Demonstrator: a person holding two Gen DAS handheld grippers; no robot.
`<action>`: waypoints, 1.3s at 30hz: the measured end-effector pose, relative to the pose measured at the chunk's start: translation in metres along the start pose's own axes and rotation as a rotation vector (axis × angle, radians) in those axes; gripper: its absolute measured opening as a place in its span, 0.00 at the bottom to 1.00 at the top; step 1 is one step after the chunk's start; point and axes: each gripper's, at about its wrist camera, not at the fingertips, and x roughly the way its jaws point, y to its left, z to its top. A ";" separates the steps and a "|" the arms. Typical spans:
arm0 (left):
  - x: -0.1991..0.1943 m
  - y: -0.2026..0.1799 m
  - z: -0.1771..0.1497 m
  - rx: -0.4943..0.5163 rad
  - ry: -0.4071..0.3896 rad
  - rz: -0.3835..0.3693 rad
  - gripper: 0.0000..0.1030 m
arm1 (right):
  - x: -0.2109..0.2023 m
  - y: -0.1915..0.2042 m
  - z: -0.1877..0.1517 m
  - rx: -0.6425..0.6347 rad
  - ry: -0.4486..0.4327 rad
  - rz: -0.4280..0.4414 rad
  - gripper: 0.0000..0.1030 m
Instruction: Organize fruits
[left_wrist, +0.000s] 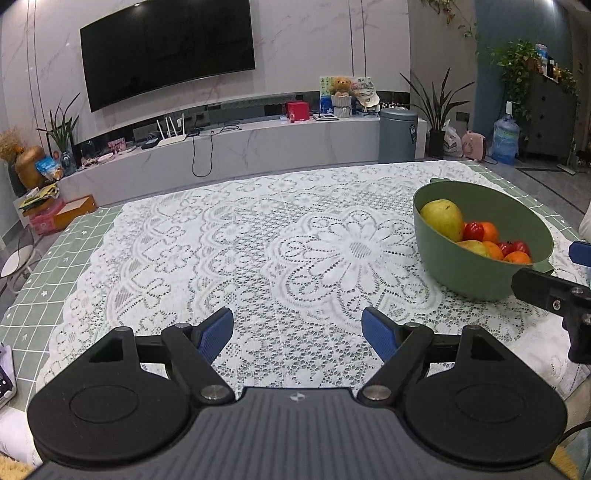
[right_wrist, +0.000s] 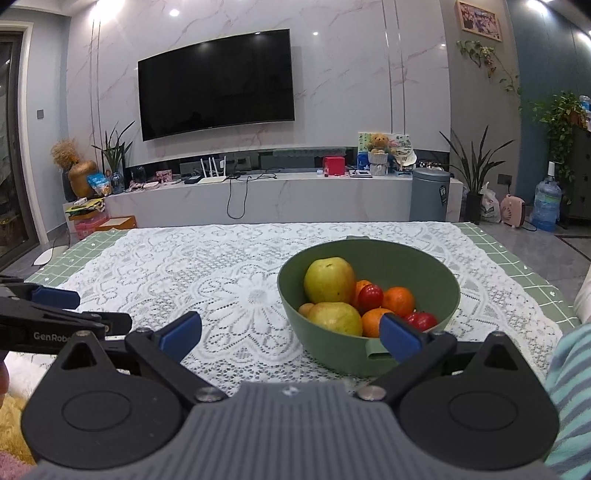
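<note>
The left gripper (left_wrist: 297, 334) hovers over bare white lace on the table (left_wrist: 92, 236), its jaws spread wide and empty. To its right, the right gripper (right_wrist: 290, 334) faces the green bowl (right_wrist: 436, 277), jaws equally wide, holding nothing. The bowl sits on the lace and holds two yellow-green pears (right_wrist: 328, 279), several oranges (right_wrist: 398, 301) and small red fruits (right_wrist: 370, 298), possibly tomatoes. The smooth, rounded fruit looks firm but likely slippery; gripping a pear across its broad belly seems safest, gently to avoid bruising.
</note>
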 end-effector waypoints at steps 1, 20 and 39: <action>0.000 0.000 0.000 0.001 0.001 0.001 0.90 | 0.000 0.001 0.000 -0.003 0.002 0.002 0.96; -0.002 0.001 0.000 -0.001 -0.003 0.008 0.90 | -0.001 0.002 -0.001 -0.017 0.004 0.036 0.96; -0.004 0.003 0.001 -0.007 0.008 0.007 0.90 | 0.004 0.002 -0.001 -0.015 0.034 0.050 0.96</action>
